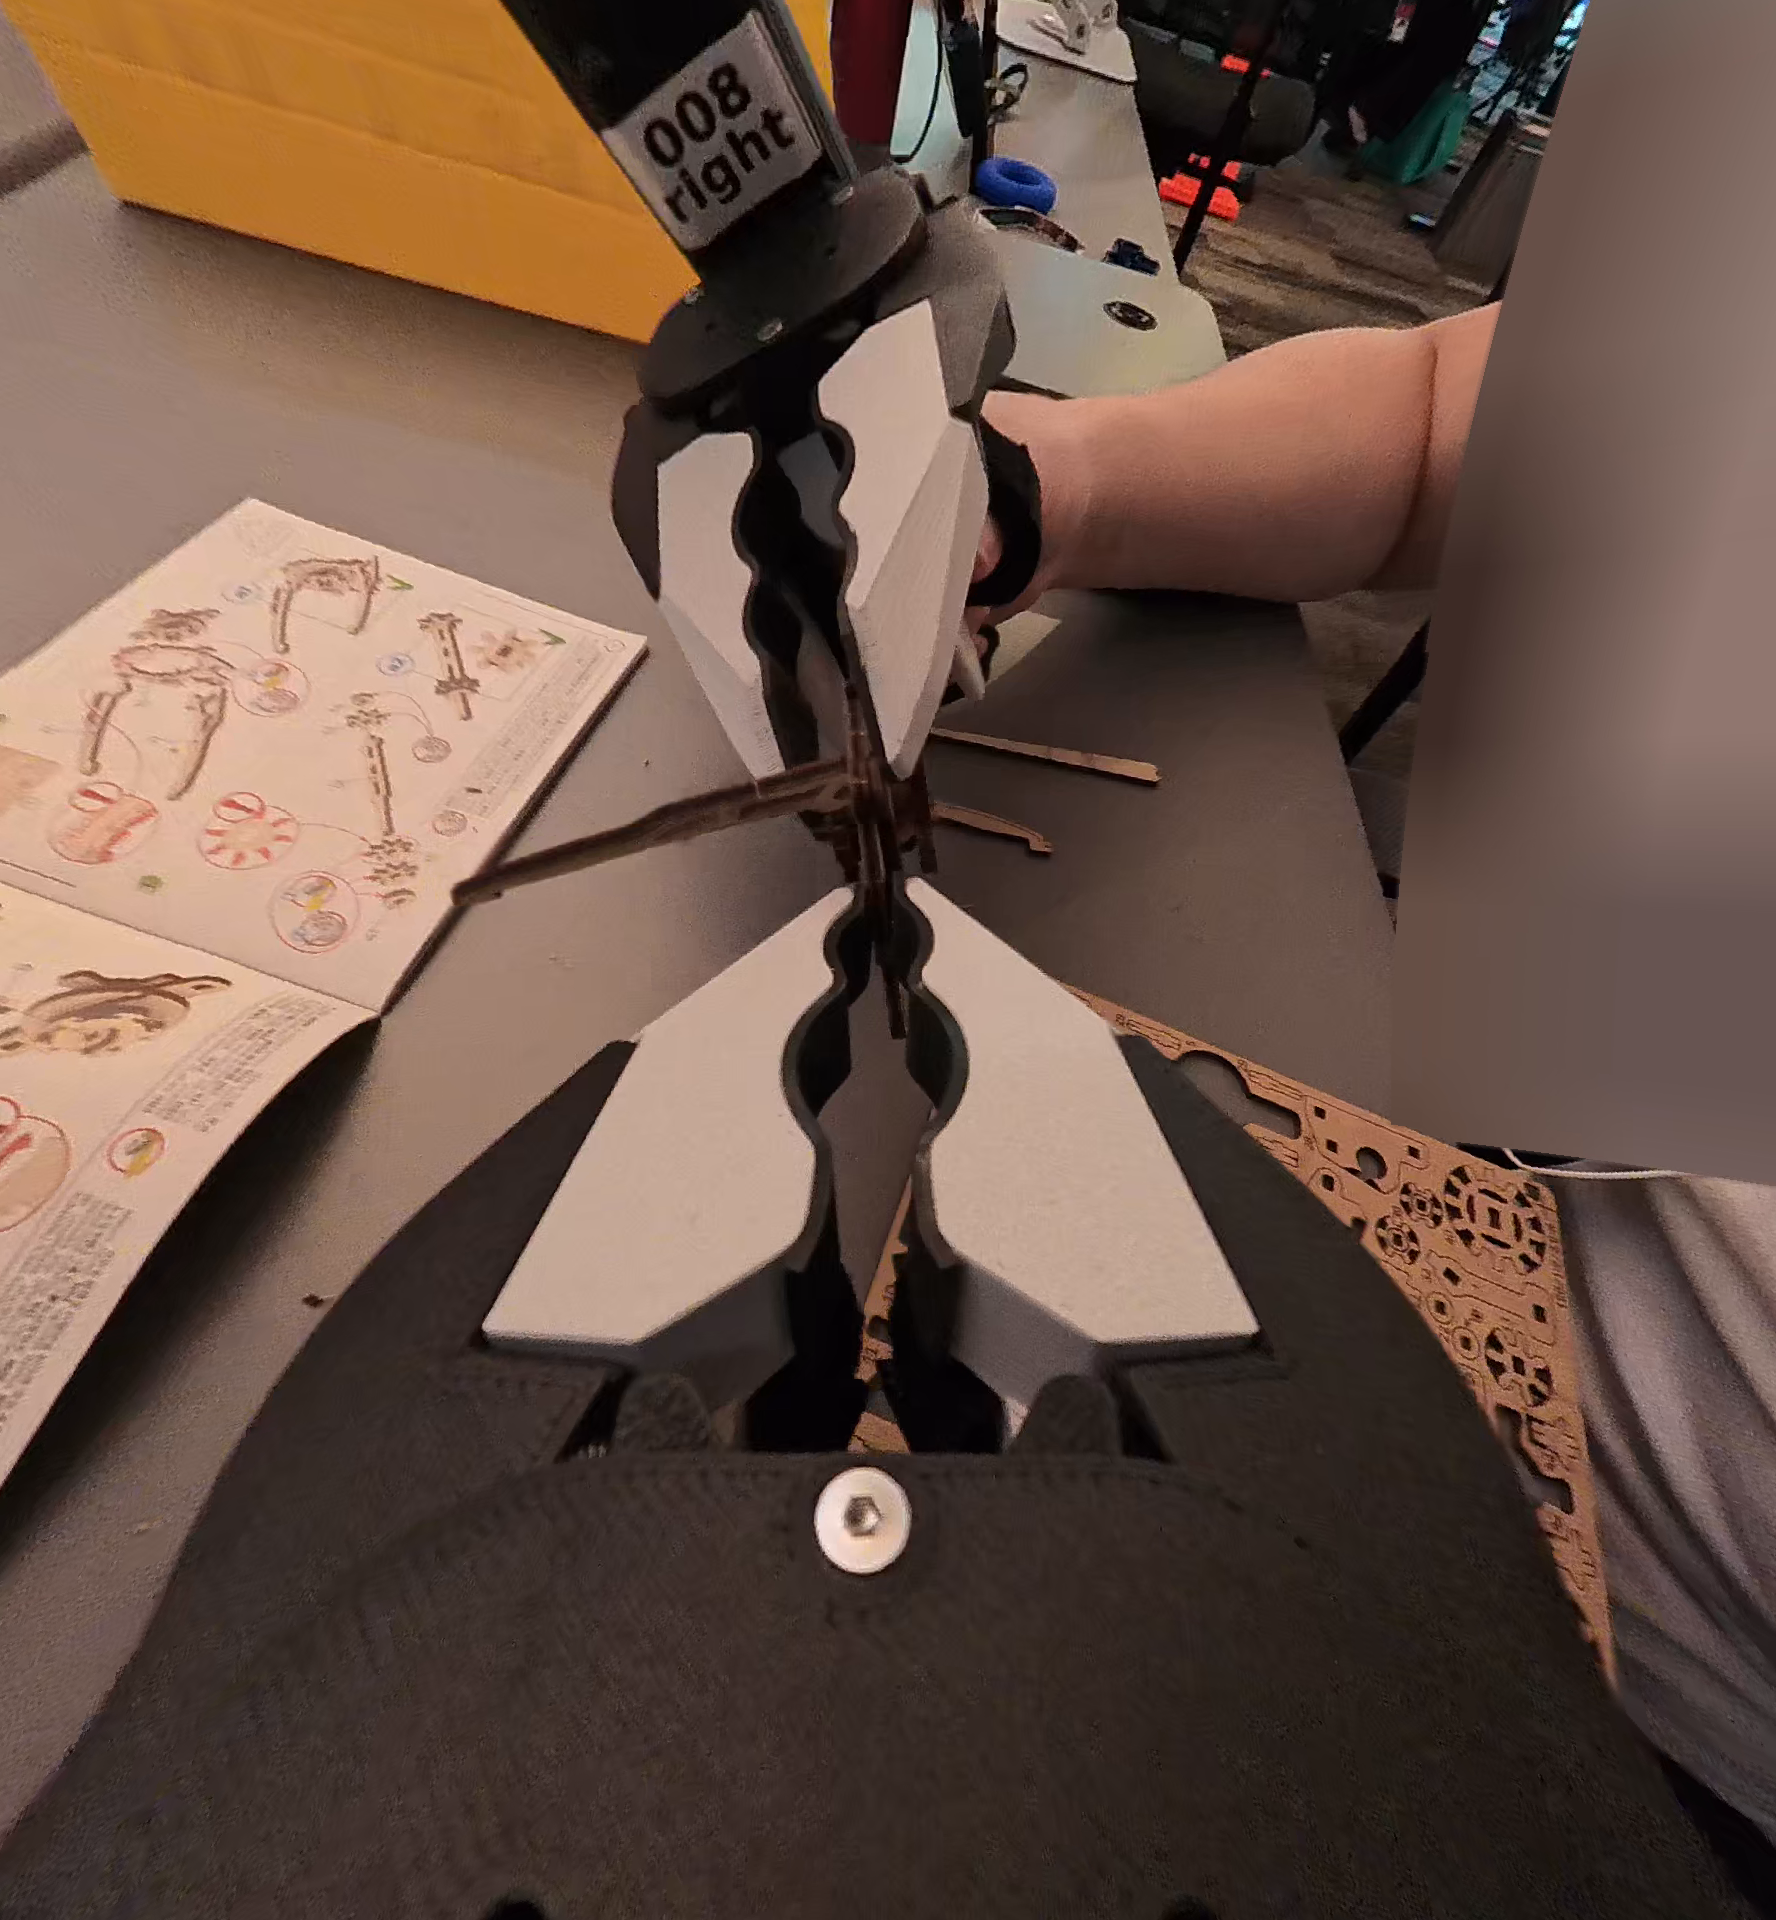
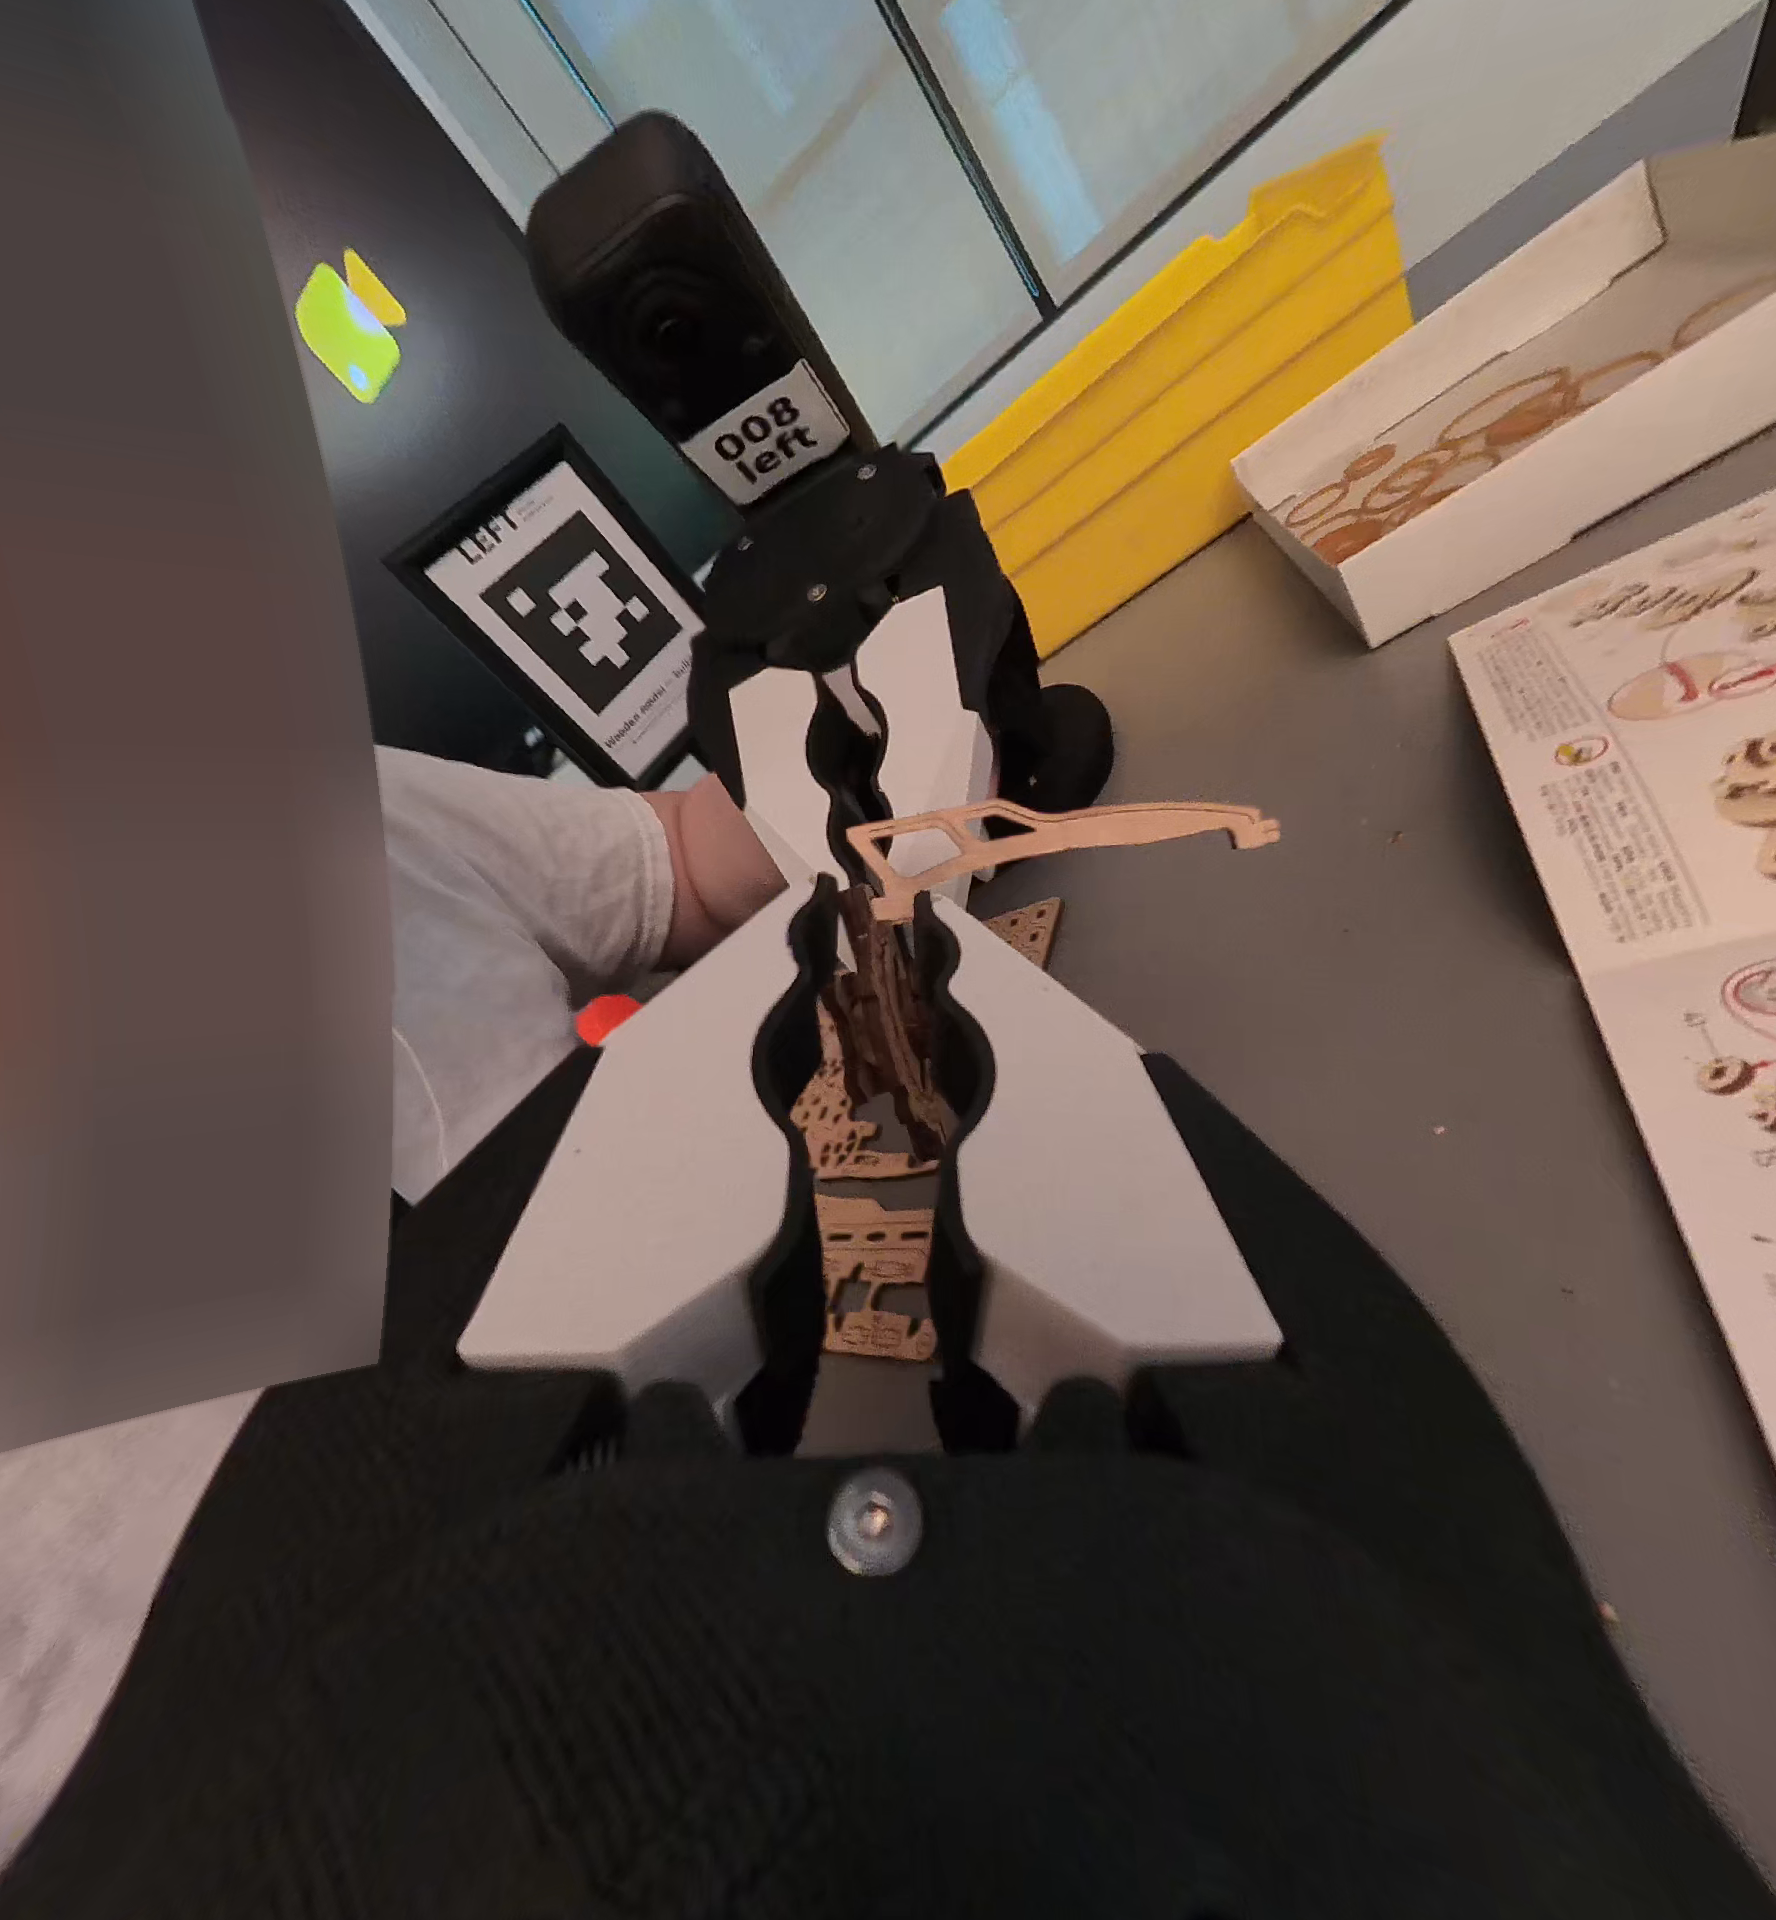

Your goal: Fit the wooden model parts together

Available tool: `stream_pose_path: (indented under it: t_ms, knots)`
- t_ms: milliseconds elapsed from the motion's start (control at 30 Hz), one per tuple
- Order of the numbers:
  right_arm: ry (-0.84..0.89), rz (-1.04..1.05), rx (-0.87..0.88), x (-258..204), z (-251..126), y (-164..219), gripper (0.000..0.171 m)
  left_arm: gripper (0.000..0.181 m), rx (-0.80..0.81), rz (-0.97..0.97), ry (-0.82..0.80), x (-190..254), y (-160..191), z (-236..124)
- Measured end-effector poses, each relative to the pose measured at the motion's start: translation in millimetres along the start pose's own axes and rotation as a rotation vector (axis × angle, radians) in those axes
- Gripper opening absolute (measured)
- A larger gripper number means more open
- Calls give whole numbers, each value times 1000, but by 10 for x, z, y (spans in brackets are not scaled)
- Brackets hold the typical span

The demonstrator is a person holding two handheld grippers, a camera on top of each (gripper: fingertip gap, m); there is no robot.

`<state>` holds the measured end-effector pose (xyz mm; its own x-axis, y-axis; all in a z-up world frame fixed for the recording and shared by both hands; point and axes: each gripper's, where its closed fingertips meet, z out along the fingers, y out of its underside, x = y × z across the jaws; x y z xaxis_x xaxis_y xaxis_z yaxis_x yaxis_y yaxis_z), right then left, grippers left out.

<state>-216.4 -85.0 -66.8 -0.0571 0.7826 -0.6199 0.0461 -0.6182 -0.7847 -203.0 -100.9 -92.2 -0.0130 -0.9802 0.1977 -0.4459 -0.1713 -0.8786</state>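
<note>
A dark wooden hub assembly (image 1: pixel 868 826) hangs above the grey table (image 1: pixel 240 416), between the two gripper tips. My right gripper (image 2: pixel 868 909) is shut on it, and the stacked plates show between its fingers in the right wrist view (image 2: pixel 884 1018). A long, thin wooden leg piece (image 2: pixel 1102 831) sticks out sideways from the hub and also shows in the left wrist view (image 1: pixel 655 831). My left gripper (image 1: pixel 881 902) is shut on the leg piece's inner end, seen edge-on. The two grippers meet tip to tip, the right gripper (image 1: pixel 879 769) coming from above.
An open instruction booklet (image 1: pixel 240 779) lies to the left. A yellow bin (image 1: pixel 344 135) stands behind it. A punched wooden sheet (image 1: pixel 1435 1247) lies under my left gripper. Two loose wooden strips (image 1: pixel 1050 753) lie beyond the hub. A white box of wooden rings (image 2: pixel 1486 447) sits near the bin. A person's forearm (image 1: pixel 1227 468) reaches in from the right. My left and right fingertips are right by each other.
</note>
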Motion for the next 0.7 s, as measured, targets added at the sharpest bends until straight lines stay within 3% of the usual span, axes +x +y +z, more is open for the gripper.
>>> stream_pose_path:
  t_ms: [67, 167, 200, 367, 700]
  knots:
    - [-32, 60, 20, 2, -5, -18, 12, 1, 25, -9, 7, -6, -20, -7]
    - [-63, 96, 37, -16, -12, -33, 11, 29, 72, -49, -21, -89, -84, -48]
    - [-54, 86, 36, -9, -7, -29, 12, 30, 93, -69, -16, -102, -110, -64]
    - [-33, 22, 27, -32, 21, -22, 12, 21, 192, -192, 85, -76, -216, -122]
    - [-11, -74, 64, -99, 35, -70, 11, 15, 214, -117, 74, -24, -276, -165]
